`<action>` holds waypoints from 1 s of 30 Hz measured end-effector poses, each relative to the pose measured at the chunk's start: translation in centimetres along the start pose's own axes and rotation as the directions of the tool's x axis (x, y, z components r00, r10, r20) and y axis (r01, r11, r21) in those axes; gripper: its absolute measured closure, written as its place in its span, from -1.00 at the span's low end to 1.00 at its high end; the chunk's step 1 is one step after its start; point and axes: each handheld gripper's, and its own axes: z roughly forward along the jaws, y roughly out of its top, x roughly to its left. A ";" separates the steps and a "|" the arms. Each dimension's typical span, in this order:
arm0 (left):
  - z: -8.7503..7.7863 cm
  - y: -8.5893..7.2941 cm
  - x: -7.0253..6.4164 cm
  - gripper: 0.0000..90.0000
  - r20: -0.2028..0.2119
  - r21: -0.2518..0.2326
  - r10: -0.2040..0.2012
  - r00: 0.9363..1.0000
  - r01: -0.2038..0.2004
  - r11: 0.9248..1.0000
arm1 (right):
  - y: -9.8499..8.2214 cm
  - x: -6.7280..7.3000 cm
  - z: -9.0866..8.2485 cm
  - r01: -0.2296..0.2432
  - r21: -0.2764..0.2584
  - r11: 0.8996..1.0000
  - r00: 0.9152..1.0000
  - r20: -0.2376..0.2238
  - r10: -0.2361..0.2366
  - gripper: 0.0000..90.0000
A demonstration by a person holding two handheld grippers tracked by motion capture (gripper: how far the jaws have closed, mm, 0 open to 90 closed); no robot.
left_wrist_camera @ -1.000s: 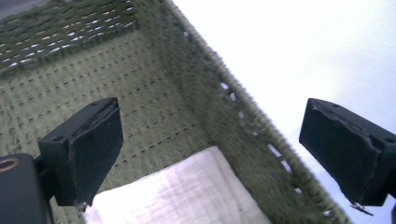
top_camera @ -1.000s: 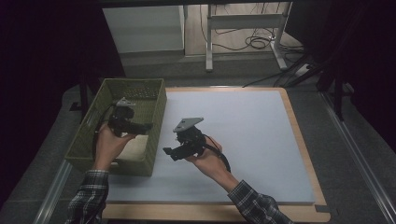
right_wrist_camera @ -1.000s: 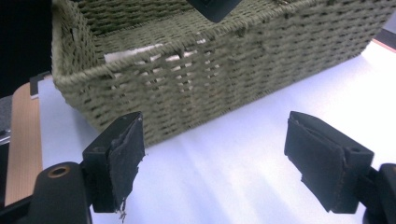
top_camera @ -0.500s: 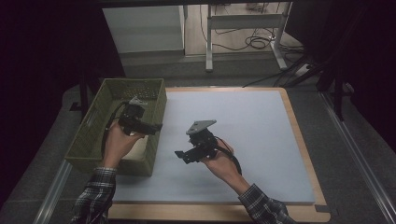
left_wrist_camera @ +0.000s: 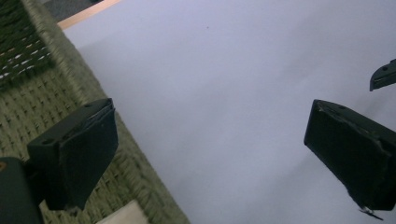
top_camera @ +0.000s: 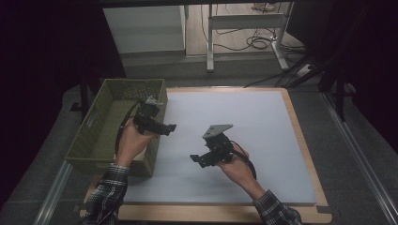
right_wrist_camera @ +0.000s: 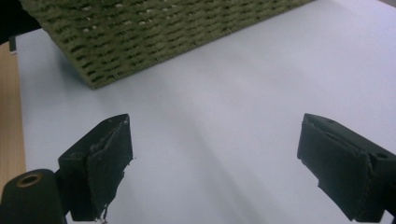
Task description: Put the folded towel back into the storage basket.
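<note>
Looks like a pause beside the basket with both tongs empty, so best to work from the big things down

Over the bench [top_camera: 307, 154] and its pale mat [top_camera: 272, 126]: keep both tongs above the surface, never dragging across it

At the green woven basket [top_camera: 133, 82], standing on the left part of the mat: pass above the rim with room to spare, as the weave could probably snag a jaw or a trailing cable

Left hand [top_camera: 131, 141]: forearm in from below, wrist level, left tongs [top_camera: 168, 127] aimed rightward over the basket's right wall, wide open, gripping nothing

Right hand [top_camera: 234, 158]: out over bare mat, well apart from the basket, right tongs [top_camera: 197, 160] aimed left and slightly down, just been opening, spread wide with nothing between the jaws

Keep the two tongs apart from each other in any crossing move

Smallest: a pale piece [left_wrist_camera: 123, 213] lying inside the basket against its right wall, just below the left tongs, too cropped to identify; for any pick, come straight down with jaws spread
</note>
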 end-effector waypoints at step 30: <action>5.2 1.0 -7.8 -0.96 0.135 -0.059 0.083 0.987 -0.076 0.995 | -6.8 -3.2 -7.1 -0.027 0.009 1.000 0.994 0.108 0.026 -0.88</action>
